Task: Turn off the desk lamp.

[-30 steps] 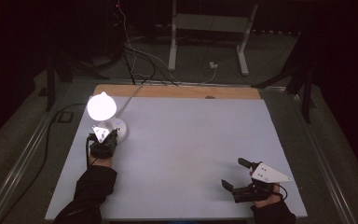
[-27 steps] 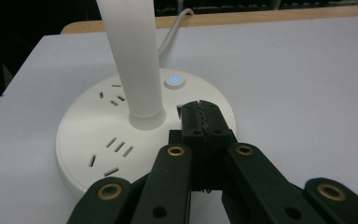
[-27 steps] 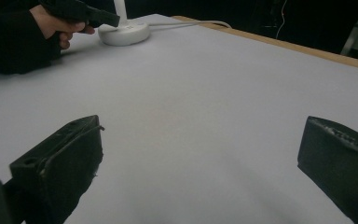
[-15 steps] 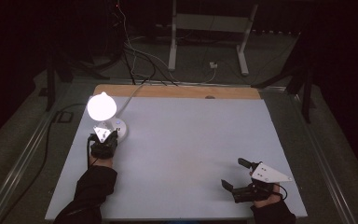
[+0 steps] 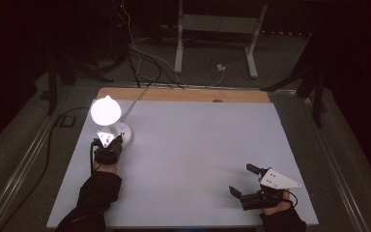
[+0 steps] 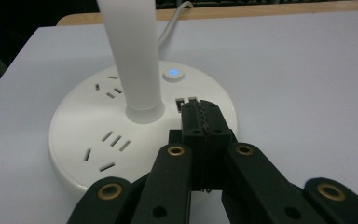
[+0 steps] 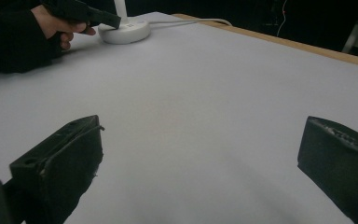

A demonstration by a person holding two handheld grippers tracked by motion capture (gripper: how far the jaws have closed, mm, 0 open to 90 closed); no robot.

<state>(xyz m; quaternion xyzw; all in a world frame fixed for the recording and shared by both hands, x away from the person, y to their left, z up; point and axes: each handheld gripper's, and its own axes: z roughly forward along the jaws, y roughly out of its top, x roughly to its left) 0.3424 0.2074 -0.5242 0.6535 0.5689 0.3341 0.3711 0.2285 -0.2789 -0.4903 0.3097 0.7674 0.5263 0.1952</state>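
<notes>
White table [image 5: 193, 159], dark room: lamp [image 5: 106, 110] lit, button [image 6: 173, 73] glowing. Left gripper [image 6: 201, 122] pinched together over lamp base [image 6: 88, 126]; right gripper [image 5: 245, 183] spread wide, idle. Switching-on apparently done.

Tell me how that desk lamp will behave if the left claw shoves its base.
The desk lamp probably slides rather than tips: its base is broad, flat and smooth-looking. The cord behind may drag. The shut left claw gives narrow contact, so it could pivot.

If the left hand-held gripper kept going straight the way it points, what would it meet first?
The left hand-held gripper, jaws shut, already sits low over the lamp base. Straight on, its tips would likely pass over the USB ports and just right of the post, near the lit button; depth is unclear.
</notes>
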